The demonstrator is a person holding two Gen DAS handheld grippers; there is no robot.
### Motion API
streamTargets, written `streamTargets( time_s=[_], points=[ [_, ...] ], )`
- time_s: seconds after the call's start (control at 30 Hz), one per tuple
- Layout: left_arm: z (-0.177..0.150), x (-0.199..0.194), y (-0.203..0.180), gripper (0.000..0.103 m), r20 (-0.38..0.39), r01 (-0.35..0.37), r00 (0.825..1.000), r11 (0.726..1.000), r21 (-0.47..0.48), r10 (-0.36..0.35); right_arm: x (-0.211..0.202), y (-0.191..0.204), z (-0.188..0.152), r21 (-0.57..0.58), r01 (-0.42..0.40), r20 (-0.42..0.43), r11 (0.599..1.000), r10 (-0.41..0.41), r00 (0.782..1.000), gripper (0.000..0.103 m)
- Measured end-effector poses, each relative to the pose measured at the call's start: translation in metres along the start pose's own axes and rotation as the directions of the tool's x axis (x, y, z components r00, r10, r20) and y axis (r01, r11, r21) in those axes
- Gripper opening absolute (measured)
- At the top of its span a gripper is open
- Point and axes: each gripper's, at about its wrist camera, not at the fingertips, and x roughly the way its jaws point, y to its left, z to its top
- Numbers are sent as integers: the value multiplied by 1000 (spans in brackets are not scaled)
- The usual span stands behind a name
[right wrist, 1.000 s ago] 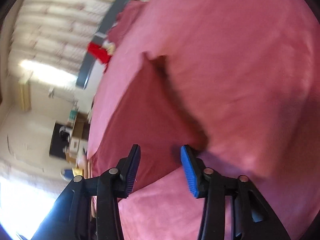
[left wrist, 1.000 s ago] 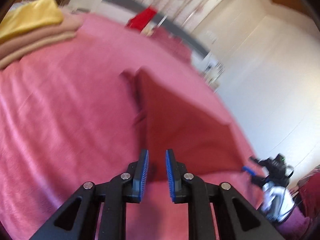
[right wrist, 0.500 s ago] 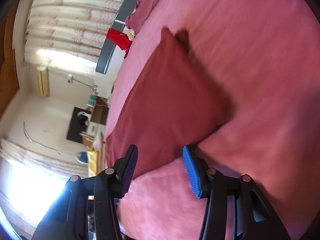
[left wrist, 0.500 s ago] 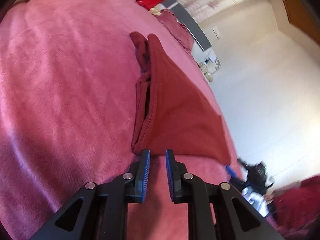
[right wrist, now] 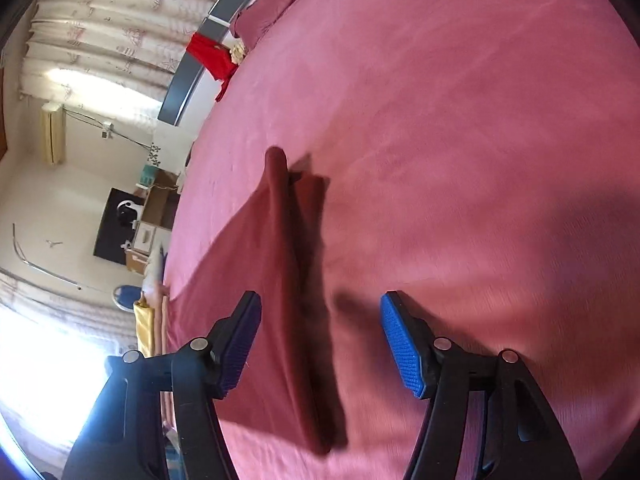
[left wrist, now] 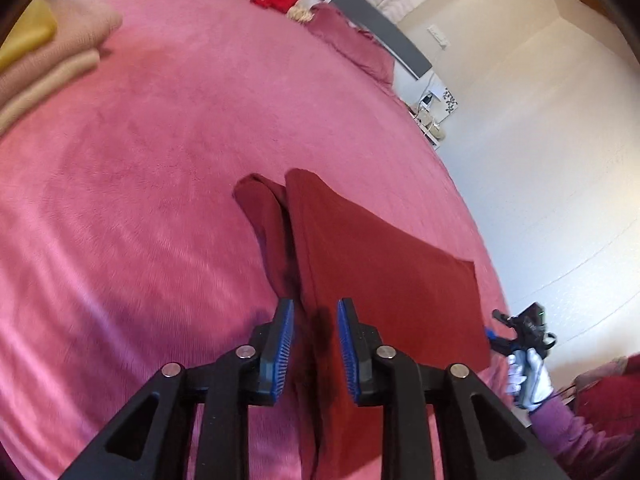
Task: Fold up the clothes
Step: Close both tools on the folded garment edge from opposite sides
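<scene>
Folded dark red garment (left wrist: pixel 384 280) on pink bedspread (left wrist: pixel 140 200)

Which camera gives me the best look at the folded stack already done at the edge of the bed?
Left wrist: the folded stack sits top left, its yellow and beige layers visible, partly cropped. In the right wrist view it is only a thin yellow-beige sliver beyond the bed's edge.

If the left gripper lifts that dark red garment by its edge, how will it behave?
The dark red garment probably droops: its layers lie limp on the pink blanket. Likely light. The fold may slide open, since the left gripper straddles only one edge.
</scene>
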Motion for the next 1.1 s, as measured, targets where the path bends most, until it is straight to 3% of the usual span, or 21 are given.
streamTargets(
  time_s=[0.07, 0.17, 0.23, 0.33, 0.5, 0.6, 0.7, 0.87, 0.93, 1.1],
  points=[
    [8, 12, 12, 44, -17, 22, 1000, 998, -56, -23, 10, -2, 8, 16, -33, -37, 999, 34, 999, 66],
    [12, 27, 27, 60, -32, 110, 993, 981, -159, -117, 25, -5, 21, 42, -81, -91, 996, 85, 992, 74],
    [19, 40, 31, 60, -35, 157, 985, 969, -193, -166, 29, -5, 22, 27, -102, -126, 994, 105, 986, 79],
    [29, 54, 33, 62, -28, 229, 970, 945, -233, -242, 37, -4, 26, 21, -137, -175, 990, 139, 975, 80],
    [45, 75, 33, 63, -23, 345, 929, 885, -312, -370, 63, 4, 35, 59, -202, -232, 978, 211, 950, 80],
    [55, 92, 24, 63, -73, 338, 924, 892, -301, -375, 81, 14, 37, 47, -179, -274, 983, 185, 944, 80],
    [62, 101, 16, 63, -131, 295, 934, 924, -242, -333, 90, 19, 37, 42, -176, -295, 983, 180, 938, 86],
    [76, 110, 3, 63, -180, 260, 940, 950, -174, -290, 94, 21, 37, 40, -189, -323, 981, 191, 927, 86],
    [85, 113, -5, 62, -194, 215, 953, 970, -114, -234, 93, 22, 38, 55, -181, -320, 982, 189, 928, 86],
    [76, 93, 3, 62, -217, 144, 964, 988, -48, -151, 93, 25, 42, 81, -188, -330, 979, 204, 922, 86]
  ],
)
